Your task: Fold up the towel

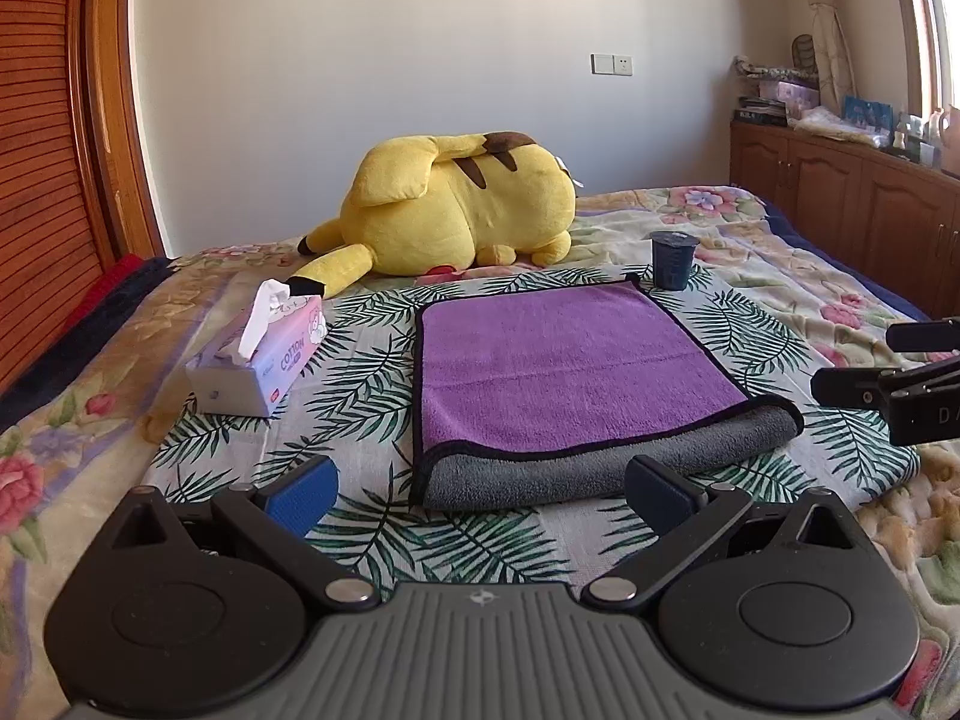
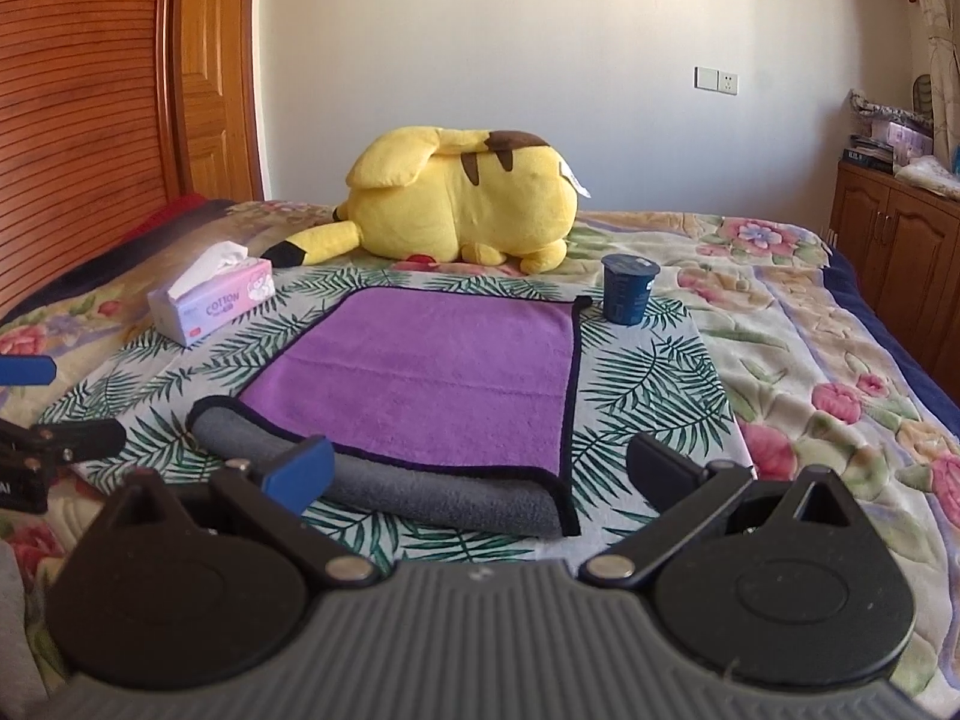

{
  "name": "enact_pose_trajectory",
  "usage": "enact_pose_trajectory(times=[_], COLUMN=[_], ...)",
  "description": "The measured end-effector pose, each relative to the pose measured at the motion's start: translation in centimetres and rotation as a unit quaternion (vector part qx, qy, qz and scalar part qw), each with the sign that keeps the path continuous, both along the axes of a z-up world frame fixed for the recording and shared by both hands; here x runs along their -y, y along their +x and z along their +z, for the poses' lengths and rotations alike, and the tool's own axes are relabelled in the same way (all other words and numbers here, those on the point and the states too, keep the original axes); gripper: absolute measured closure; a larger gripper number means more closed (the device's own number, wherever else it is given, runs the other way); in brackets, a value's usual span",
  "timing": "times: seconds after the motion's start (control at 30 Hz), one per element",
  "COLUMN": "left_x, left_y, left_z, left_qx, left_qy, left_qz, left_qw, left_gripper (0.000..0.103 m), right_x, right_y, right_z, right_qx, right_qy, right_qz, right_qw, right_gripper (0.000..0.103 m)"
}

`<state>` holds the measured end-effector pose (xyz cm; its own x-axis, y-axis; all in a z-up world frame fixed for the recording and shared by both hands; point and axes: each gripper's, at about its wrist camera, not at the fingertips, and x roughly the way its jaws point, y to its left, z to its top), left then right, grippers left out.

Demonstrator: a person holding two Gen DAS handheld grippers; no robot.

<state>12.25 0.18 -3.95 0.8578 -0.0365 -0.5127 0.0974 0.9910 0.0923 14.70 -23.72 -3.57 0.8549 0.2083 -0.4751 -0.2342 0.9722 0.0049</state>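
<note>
A purple towel (image 1: 564,360) with a black hem and a grey underside lies folded on a leaf-print cloth (image 1: 360,372) on the bed; its grey fold faces me. It also shows in the right wrist view (image 2: 432,372). My left gripper (image 1: 480,495) is open and empty, just short of the towel's near fold. My right gripper (image 2: 480,471) is open and empty, over the towel's near right corner. The right gripper also shows at the right edge of the left wrist view (image 1: 888,363).
A yellow plush toy (image 1: 456,204) lies behind the towel. A tissue box (image 1: 264,360) sits to the left. A dark cup (image 1: 673,261) stands by the far right corner. A wooden wardrobe (image 1: 54,150) is left, a cabinet (image 1: 840,204) right.
</note>
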Motion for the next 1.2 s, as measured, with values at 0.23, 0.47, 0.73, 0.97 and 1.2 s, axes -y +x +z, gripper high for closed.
enact_pose_trajectory(times=[0.23, 0.47, 0.73, 0.97, 1.2], left_x=[-0.7, -1.6, -2.6, -3.8, -4.3], left_y=[2.3, 4.4, 6.8, 8.8, 10.2], left_z=[-0.4, -1.1, -2.3, -3.8, -4.6], left_qx=[-0.003, -0.015, -0.033, -0.061, -0.074], left_qy=[-0.013, -0.022, -0.022, -0.038, -0.046], left_qz=[-0.011, -0.012, -0.004, -0.005, -0.009], left_qw=[0.9999, 0.9996, 0.9992, 0.9974, 0.9961], left_gripper=[0.026, 0.035, 0.051, 0.07, 0.077], right_x=[0.3, 0.5, 0.9, 1.5, 2.0], right_y=[1.7, 3.5, 5.6, 7.2, 8.3], right_z=[-0.9, -1.6, -2.7, -3.5, -4.2], right_qx=[-0.018, -0.031, -0.061, -0.085, -0.116], right_qy=[-0.002, -0.004, -0.005, -0.004, 0.005], right_qz=[0.003, 0.006, 0.006, 0.013, 0.024], right_qw=[1.0, 0.999, 0.998, 0.996, 0.993], right_gripper=[0.0, 0.001, 0.015, 0.02, 0.023])
